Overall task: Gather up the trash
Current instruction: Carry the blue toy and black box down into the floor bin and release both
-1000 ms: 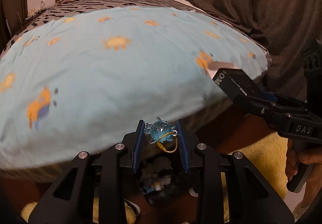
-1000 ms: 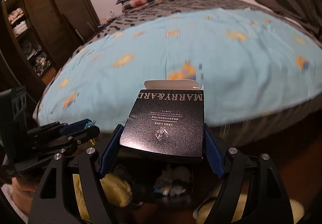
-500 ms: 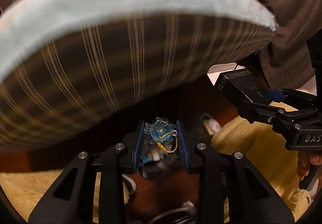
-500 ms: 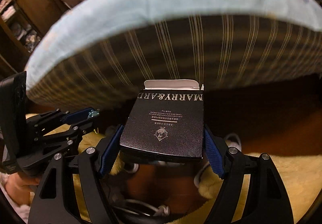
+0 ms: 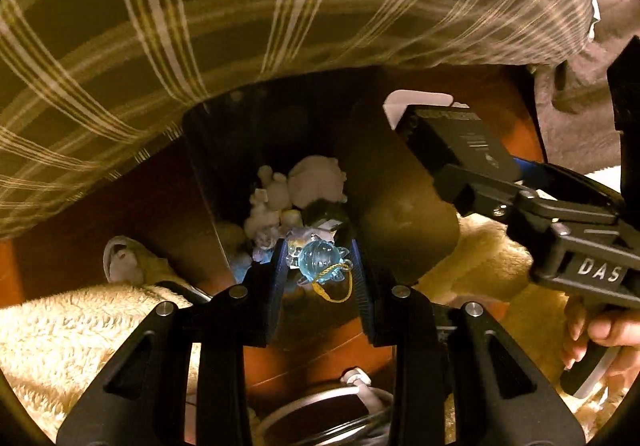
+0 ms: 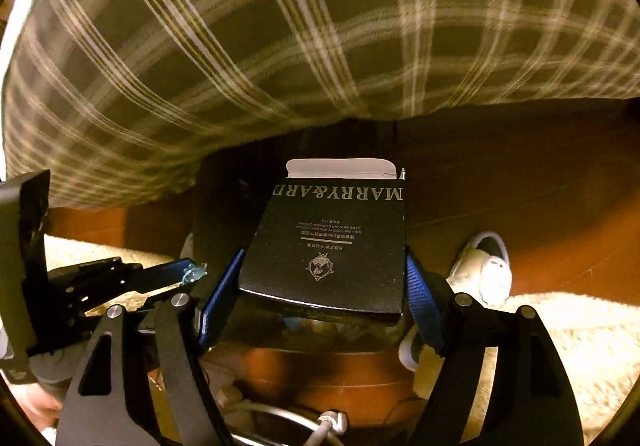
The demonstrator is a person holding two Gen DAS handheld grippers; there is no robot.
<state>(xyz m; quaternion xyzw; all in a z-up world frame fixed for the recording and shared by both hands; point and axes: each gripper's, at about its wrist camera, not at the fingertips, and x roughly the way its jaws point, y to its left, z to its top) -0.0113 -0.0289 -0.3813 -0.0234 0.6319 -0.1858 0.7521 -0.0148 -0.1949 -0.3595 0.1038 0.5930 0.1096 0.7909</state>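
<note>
Left wrist view, lower centre: left gripper (image 5: 320, 274) pinching a blue glass trinket (image 5: 319, 261) with a yellow cord, above the open dark bin (image 5: 396, 201) holding pale crumpled trash (image 5: 296, 189); right of frame: right gripper (image 5: 476, 173) clamped on a black carton (image 5: 460, 141). Right wrist view, centre: right gripper (image 6: 324, 286) fingers pressed on the carton's (image 6: 332, 246) sides; plaid bedding (image 6: 280, 25) fills the upper frame; a white shoe (image 6: 484, 274) at right on the floor.

Black box (image 6: 328, 246): smooth card, slight sheen. Blue charm (image 5: 320, 260): clear glassy plastic, yellow twisted cord. Above box: woven plaid cloth (image 6: 280, 25). Below: fluffy cream rug (image 5: 80, 322), polished wood floor (image 6: 560, 230).
</note>
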